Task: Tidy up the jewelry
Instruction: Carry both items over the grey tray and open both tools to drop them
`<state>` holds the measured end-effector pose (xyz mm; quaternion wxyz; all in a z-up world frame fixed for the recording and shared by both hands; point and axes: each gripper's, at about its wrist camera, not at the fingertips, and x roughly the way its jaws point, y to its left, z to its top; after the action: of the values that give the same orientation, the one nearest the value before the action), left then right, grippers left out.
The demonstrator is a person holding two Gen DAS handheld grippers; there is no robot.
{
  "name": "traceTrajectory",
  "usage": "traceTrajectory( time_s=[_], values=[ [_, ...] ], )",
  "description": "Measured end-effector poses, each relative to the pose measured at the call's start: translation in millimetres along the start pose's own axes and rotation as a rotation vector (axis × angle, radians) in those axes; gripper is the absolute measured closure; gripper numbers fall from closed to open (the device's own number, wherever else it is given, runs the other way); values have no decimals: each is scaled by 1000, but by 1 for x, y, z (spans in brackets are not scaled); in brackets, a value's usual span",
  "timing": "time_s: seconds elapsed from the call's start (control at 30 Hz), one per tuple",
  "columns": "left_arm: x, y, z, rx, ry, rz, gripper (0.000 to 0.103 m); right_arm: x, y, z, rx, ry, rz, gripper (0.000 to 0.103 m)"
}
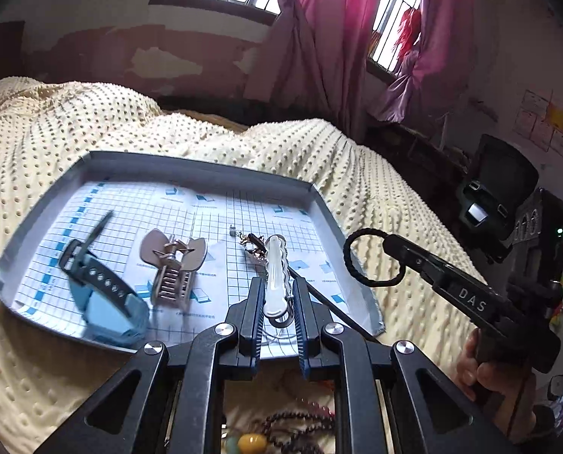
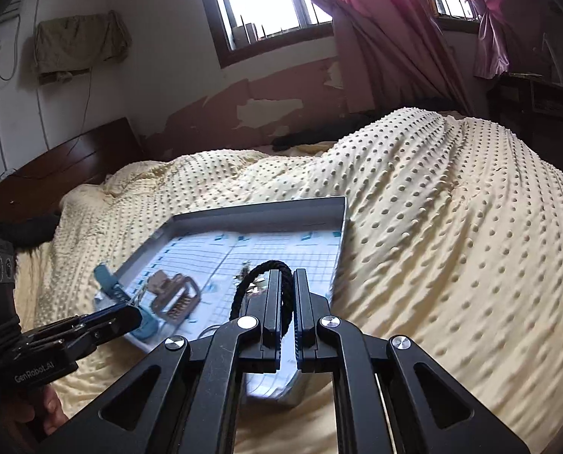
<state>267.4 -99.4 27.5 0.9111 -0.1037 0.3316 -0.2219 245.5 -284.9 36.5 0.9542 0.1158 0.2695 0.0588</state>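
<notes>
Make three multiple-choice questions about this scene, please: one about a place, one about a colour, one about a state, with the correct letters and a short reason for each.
1. Where does the watch lie?
A. in the tray's left part
B. on the bedspread
C. between the left fingers

2. What colour is the braided hair tie?
A. white
B. black
C. pink

3. What is the state of the right gripper?
A. open and empty
B. shut on the hair tie
C. shut on the claw clip

Answers:
1 A: the watch rests inside the tray, left of the claw clip.
2 B: the hair tie is a black loop.
3 B: the right gripper pinches the loop, held above the tray's right edge.
</notes>
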Motion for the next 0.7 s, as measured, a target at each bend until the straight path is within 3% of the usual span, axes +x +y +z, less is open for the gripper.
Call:
traceTrajectory(
  time_s=[0.23, 0.7],
  values=[
    [38, 2, -5, -39, 74, 59, 89, 17, -9, -2, -9, 55, 13, 98],
    [44, 10, -14, -36, 119, 126, 89, 31, -7, -17, -33, 130, 40, 98]
  ],
)
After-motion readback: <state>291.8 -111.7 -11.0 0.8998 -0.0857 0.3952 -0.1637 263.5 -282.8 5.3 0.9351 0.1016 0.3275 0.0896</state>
